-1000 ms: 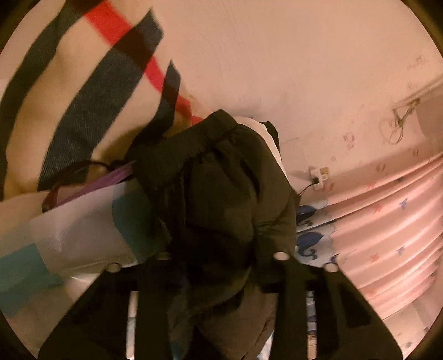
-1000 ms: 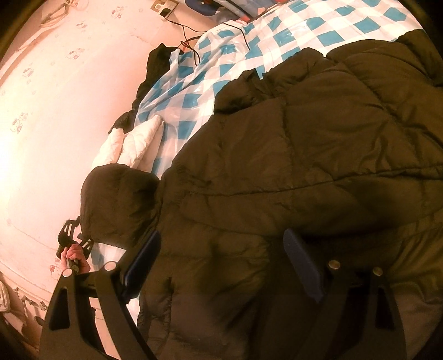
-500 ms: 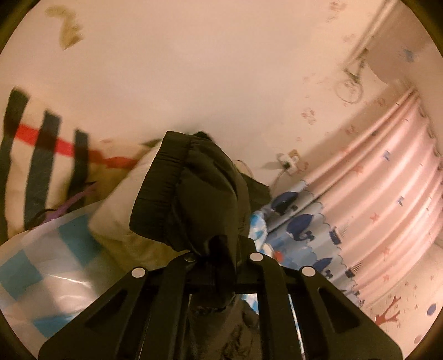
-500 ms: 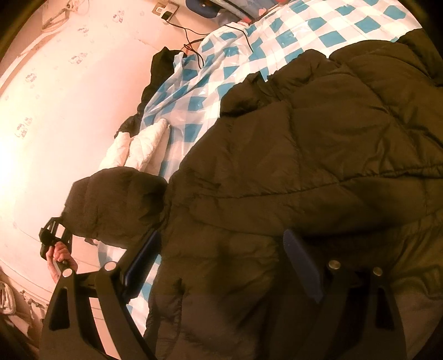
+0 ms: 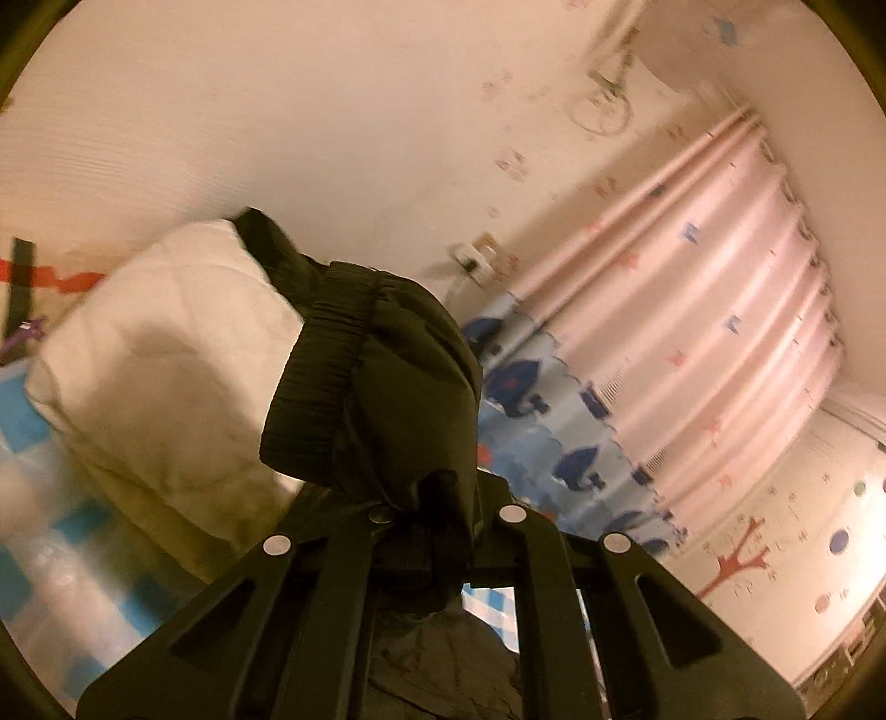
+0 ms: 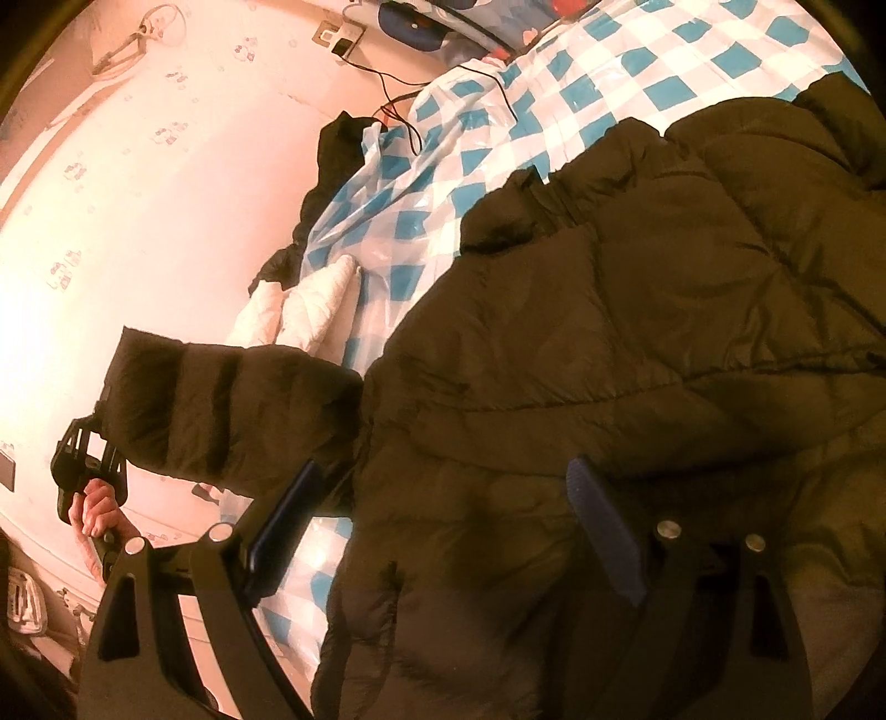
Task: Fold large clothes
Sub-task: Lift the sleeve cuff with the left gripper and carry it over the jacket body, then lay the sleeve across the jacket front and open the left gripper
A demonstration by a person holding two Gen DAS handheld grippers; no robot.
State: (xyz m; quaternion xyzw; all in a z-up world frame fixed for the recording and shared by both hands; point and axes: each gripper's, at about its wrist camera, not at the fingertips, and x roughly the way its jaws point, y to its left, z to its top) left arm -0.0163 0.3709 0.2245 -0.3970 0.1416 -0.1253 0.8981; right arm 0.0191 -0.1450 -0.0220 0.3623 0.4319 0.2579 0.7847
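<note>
A large black puffer jacket (image 6: 637,343) lies spread on the blue-and-white checked sheet (image 6: 554,94). Its sleeve (image 6: 221,410) is lifted off the bed to the left. My left gripper (image 5: 437,498) is shut on the sleeve (image 5: 387,387) near its ribbed cuff (image 5: 326,354), which stands up in front of the camera. In the right wrist view the left gripper (image 6: 102,437) shows at the sleeve's end, held by a hand (image 6: 94,507). My right gripper (image 6: 443,520) hovers open over the jacket's body, with nothing pinched between its blue pads (image 6: 601,526).
A white quilted garment (image 5: 166,360) lies folded by the wall, behind the sleeve. A pink curtain (image 5: 720,310) with a blue whale border hangs at the right. A wall socket (image 6: 338,41) feeds a black cable (image 6: 398,105) onto the sheet. A dark cloth (image 6: 332,160) lies against the wall.
The left gripper closed on the sleeve and carried it up and away from the bed, rolling as it went. The sleeve now stretches out from the jacket. The right gripper stayed put.
</note>
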